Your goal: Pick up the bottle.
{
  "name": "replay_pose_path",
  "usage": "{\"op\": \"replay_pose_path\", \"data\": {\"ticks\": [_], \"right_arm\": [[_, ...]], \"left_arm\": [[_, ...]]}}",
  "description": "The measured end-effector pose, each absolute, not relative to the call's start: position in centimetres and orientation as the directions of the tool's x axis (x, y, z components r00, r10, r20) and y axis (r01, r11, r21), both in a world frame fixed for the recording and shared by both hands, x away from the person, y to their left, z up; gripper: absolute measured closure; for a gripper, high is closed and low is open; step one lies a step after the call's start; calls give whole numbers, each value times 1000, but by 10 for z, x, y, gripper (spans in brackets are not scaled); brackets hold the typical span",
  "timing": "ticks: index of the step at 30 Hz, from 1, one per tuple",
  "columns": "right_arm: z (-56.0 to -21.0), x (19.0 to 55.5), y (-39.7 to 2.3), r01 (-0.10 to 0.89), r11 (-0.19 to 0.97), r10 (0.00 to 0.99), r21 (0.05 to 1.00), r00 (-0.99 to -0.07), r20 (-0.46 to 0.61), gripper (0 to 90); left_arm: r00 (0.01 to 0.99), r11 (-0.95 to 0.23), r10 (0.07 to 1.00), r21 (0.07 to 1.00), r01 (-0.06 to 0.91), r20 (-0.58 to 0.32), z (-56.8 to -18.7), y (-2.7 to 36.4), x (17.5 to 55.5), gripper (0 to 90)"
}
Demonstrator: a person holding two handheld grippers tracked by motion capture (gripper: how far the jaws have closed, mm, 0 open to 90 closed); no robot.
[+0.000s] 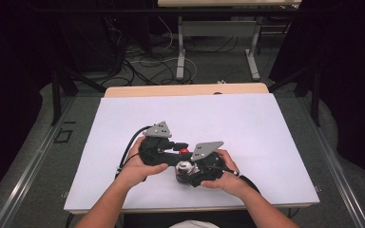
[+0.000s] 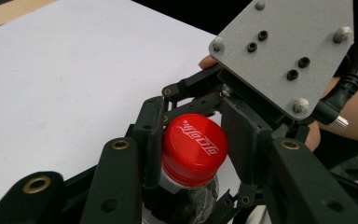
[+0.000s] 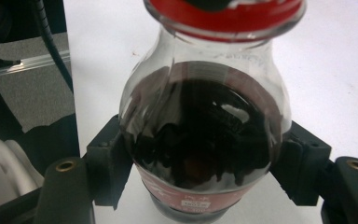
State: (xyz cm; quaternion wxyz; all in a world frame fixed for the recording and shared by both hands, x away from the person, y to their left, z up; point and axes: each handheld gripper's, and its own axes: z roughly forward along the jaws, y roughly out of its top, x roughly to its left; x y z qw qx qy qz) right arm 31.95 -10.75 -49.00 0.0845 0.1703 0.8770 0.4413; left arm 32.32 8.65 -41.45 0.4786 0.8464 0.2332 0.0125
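Note:
A small clear bottle (image 3: 200, 126) of dark liquid with a red cap (image 2: 194, 144) sits low over the white table, near its front edge. My right gripper (image 3: 200, 172) is shut on the bottle's body, one pad on each side of its lower bulge. My left gripper (image 2: 193, 140) is shut on the red cap, which sits between its black pads (image 2: 151, 140). In the high view the two grippers meet at the bottle (image 1: 184, 167), the left gripper (image 1: 183, 148) coming from the left and the right gripper (image 1: 191, 173) from the right. A hand holds each one.
A white sheet (image 1: 247, 128) covers the table, with a strip of wooden edge (image 1: 185, 89) at the far side. Beyond it a second table's legs (image 1: 180, 52) stand among cables on the floor. Dark curtains flank both sides.

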Motion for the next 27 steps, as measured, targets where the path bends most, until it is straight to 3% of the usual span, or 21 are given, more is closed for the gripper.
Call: {"op": "replay_pose_path", "data": {"ticks": [7, 11, 15, 19, 22, 27], "right_arm": [[-488, 319, -108, 263, 536, 435, 802, -900, 4, 301], [-486, 318, -106, 279, 534, 491, 798, -871, -25, 301], [-484, 317, -106, 292, 533, 521, 794, -853, -35, 301], [-484, 318, -107, 295, 524, 509, 799, -861, -15, 300], [-483, 319, -110, 293, 525, 467, 799, -884, 18, 299], [-481, 317, -110, 252, 533, 388, 808, -921, 31, 299]], "left_arm": [[835, -381, 523, 829, 409, -172, -414, 79, 314, 609], [754, -308, 636, 842, 443, -164, -414, 71, 306, 610], [727, -287, 669, 848, 446, -156, -414, 67, 303, 609], [754, -302, 633, 839, 452, -178, -412, 70, 308, 600], [791, -325, 585, 842, 430, -179, -412, 75, 310, 514], [882, -378, 413, 838, 393, -227, -410, 90, 316, 452]]}}
